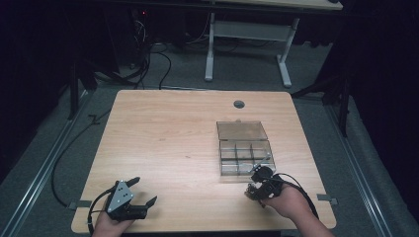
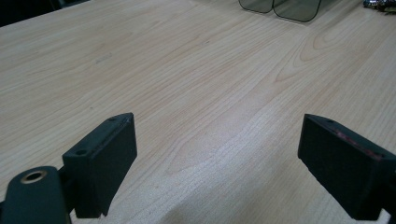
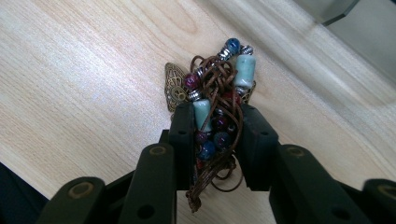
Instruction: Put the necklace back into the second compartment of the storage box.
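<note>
High cam overhead, faces fwd; tool cams close, share table (image 1: pixel 163 133).

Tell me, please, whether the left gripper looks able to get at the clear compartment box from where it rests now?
Probably yes. The left gripper sits open at the table's near left corner, with bare wood between it and the compartment box. The right gripper, shut on the beaded bracelet, sits at the box's near edge and might crowd that side.

Dim lab, bare wooden table (image 1: pixel 163 128), floor cables (image 1: pixel 148 64), desk frame (image 1: pixel 247 37) behind
</note>
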Available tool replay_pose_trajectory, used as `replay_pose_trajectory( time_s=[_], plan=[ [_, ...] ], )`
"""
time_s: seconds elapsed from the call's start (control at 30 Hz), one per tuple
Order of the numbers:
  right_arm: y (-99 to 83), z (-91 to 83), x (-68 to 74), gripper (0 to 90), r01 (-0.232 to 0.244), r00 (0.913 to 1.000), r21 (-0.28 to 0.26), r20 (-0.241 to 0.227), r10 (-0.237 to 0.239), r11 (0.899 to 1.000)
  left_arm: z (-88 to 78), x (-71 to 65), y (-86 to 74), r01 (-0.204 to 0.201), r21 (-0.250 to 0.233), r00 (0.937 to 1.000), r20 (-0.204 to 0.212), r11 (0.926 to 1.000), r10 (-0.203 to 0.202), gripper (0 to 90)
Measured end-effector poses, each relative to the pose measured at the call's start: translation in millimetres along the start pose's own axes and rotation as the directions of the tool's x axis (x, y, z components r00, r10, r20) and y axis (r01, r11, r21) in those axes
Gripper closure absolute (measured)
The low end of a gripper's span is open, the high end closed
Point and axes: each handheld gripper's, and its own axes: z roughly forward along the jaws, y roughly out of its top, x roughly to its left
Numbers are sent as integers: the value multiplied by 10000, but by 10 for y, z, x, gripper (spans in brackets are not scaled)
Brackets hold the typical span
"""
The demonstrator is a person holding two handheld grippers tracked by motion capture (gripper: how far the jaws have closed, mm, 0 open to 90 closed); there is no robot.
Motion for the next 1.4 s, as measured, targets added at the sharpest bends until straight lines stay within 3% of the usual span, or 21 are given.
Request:
replay_pose_trajectory(
  time_s=[0.47,0.6,0.8,1.13,1.17,1.3,1.4],
  plan=[
    [30,-55,33,725,239,9997,-2,96,-239,9997,-3,-1,-1,6,-14,10000,-16,10000,-6,121],
    [40,-120,28,726,-227,9997,-161,-36,226,9996,-4,-1,-1,16,-28,10000,-10,10000,-16,121],
    [43,-141,27,727,50,9999,-127,90,-49,9999,-4,-2,0,-19,-9,10000,-9,10000,19,121],
    [52,-222,10,728,-35,10000,-201,-26,34,9998,-6,-3,-1,-10,-20,10000,-13,10000,10,121],
    [49,-236,15,727,-262,9996,-182,-64,261,9995,-4,-2,-1,-6,-27,10000,-16,10000,6,121],
    [45,-319,-11,727,-34,10000,-305,-1,34,9995,0,-3,0,-16,-4,10000,-15,10000,16,121],
    [45,-345,-10,727,-180,9998,-314,47,182,9993,-4,-3,0,-41,-2,10000,-4,10000,41,121]
  ],
)
